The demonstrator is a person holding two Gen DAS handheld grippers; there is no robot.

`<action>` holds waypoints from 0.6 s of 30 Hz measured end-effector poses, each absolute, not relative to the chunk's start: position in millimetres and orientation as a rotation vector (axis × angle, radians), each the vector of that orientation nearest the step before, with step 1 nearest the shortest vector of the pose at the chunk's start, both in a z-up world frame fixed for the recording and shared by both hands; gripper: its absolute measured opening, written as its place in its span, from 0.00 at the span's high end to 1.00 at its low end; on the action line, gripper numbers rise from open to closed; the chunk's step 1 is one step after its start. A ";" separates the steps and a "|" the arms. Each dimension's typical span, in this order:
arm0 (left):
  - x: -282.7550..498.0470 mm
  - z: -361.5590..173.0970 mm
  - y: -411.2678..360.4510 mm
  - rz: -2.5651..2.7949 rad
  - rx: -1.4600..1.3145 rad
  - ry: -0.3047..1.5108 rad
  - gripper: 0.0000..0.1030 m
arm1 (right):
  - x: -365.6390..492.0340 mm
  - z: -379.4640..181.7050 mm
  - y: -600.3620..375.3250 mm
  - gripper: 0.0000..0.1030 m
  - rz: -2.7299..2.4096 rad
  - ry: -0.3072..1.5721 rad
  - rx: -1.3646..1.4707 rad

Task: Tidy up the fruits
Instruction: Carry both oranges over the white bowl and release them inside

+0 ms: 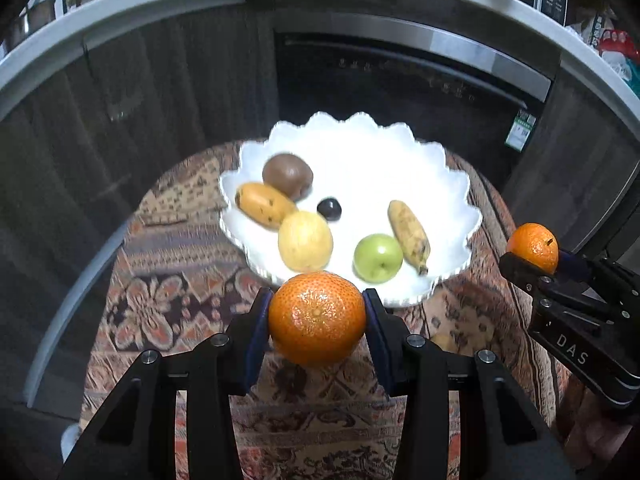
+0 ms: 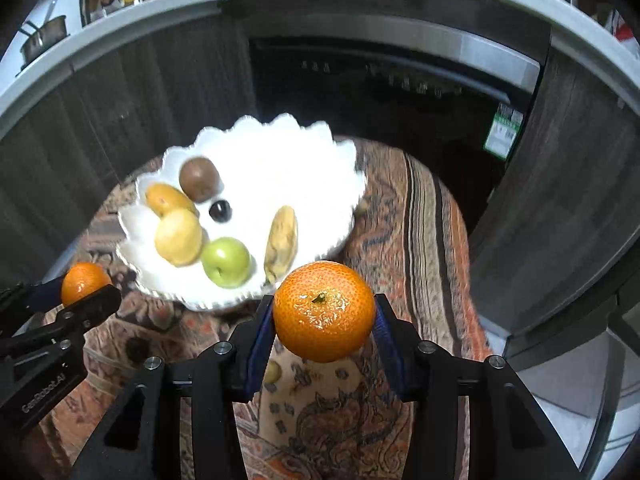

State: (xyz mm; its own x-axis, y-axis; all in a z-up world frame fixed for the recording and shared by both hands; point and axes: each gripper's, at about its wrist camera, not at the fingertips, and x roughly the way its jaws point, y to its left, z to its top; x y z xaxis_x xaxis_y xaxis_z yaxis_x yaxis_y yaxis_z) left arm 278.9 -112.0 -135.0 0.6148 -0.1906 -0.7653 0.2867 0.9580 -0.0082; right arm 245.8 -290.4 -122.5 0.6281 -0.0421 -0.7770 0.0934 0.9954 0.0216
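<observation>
A white scalloped bowl (image 1: pixel 440 168) stands on a patterned cloth and holds a kiwi (image 1: pixel 287 176), two small bananas (image 1: pixel 409 236), a yellow round fruit (image 1: pixel 305 241), a green apple (image 1: pixel 378 258) and a dark grape (image 1: pixel 329 209). My left gripper (image 1: pixel 317 316) is shut on an orange (image 1: pixel 317 318), held above the cloth just before the bowl's near rim. My right gripper (image 2: pixel 324 318) is shut on a second orange (image 2: pixel 324 316), to the right of the bowl (image 2: pixel 320 152). Each gripper shows in the other's view: the right one (image 1: pixel 532 258), the left one (image 2: pixel 86 290).
The patterned cloth (image 1: pixel 168 280) covers a small round table. Dark cabinet fronts and a black oven door (image 1: pixel 400 80) stand behind it. A grey counter (image 1: pixel 120 4) with bottles runs above. A small yellowish fruit (image 2: pixel 273 372) lies on the cloth under the right gripper.
</observation>
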 end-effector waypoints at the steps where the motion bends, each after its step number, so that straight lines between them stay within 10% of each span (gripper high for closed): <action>1: 282.2 -131.7 -112.6 -0.281 0.117 0.864 0.57 | 248.6 -119.0 -289.7 0.53 -0.075 0.881 0.059; 18: 380.7 -111.4 -139.7 -0.340 0.170 0.808 0.57 | 332.9 -111.0 -300.8 0.53 -0.047 0.868 0.040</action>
State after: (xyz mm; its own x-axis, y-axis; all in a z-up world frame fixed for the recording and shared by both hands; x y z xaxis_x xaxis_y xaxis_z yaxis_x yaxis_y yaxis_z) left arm 380.7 -139.7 -111.4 0.6407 -0.2324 -0.7318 0.3609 0.9324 0.0199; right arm 332.9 -300.8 -111.0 0.6453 -0.0252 -0.7635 0.0578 0.9982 0.0159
